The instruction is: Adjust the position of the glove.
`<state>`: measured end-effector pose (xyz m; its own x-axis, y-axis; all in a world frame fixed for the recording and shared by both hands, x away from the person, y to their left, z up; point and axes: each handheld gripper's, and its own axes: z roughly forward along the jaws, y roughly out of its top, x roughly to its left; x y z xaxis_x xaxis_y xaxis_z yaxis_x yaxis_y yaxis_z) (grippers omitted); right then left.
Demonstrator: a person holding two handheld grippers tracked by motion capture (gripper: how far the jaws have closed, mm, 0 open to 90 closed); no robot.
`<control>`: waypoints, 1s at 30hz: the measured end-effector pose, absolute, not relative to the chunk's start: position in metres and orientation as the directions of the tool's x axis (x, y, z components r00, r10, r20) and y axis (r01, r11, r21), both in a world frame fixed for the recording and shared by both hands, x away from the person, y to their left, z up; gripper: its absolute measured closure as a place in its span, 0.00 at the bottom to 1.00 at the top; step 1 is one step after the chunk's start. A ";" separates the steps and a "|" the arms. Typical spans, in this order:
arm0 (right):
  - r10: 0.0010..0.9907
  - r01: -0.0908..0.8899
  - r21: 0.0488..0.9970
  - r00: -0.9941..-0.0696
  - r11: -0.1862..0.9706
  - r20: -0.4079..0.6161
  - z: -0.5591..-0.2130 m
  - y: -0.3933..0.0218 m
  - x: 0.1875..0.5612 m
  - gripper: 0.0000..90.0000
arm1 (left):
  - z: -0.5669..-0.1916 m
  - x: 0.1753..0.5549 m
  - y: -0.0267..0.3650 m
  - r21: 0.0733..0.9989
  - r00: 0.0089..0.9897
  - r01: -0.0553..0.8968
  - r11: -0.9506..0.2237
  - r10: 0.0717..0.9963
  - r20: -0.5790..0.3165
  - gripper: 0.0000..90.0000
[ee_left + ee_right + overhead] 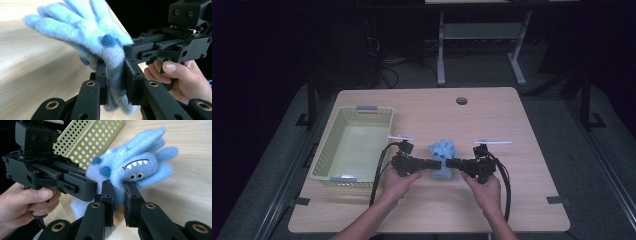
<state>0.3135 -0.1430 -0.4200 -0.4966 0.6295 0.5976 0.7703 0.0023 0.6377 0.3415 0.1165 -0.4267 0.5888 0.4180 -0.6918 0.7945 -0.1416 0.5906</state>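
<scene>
A fuzzy light-blue monster hand puppet (442,150) with white teeth and dark-blue spots hangs just above the middle of the wooden table (492,115), held from both sides. My left gripper (436,163) is shut on its left edge; in the left gripper view its jaws (116,80) pinch the blue fabric (85,30). My right gripper (452,163) is shut on the opposite side; in the right gripper view its jaws (118,200) squeeze the puppet (135,165) below its face. Each gripper view also shows the other gripper (160,48) (62,180) biting the cloth.
A pale yellow-green perforated basket (324,155) stands on the table's left part, close to my left hand; its wall (92,137) appears in the right gripper view. A round cable hole (461,100) lies near the far edge. Table legs and cables stand beyond.
</scene>
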 end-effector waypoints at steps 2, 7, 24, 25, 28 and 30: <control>0.630 0.768 0.641 -0.501 0.008 0.593 -0.417 -0.141 0.314 0.89 | -0.425 0.342 0.119 0.592 0.588 0.794 -0.137 0.417 -0.693 0.83; 0.627 0.762 0.647 -0.513 0.018 0.587 -0.411 -0.136 0.317 0.89 | -0.419 0.343 0.125 0.603 0.600 0.786 -0.139 0.410 -0.687 0.83; 0.609 0.746 0.663 -0.550 0.052 0.571 -0.390 -0.120 0.324 0.89 | -0.402 0.345 0.144 0.623 0.615 0.772 -0.123 0.394 -0.683 0.83; 0.607 0.742 0.668 -0.556 0.056 0.568 -0.389 -0.119 0.324 0.89 | -0.401 0.346 0.145 0.622 0.614 0.773 -0.124 0.391 -0.685 0.83; 0.603 0.737 0.674 -0.564 0.060 0.564 -0.386 -0.116 0.325 0.88 | -0.400 0.346 0.149 0.623 0.614 0.773 -0.119 0.386 -0.688 0.83; 0.599 0.732 0.678 -0.571 0.063 0.561 -0.384 -0.113 0.326 0.88 | -0.398 0.346 0.151 0.624 0.614 0.773 -0.116 0.386 -0.688 0.83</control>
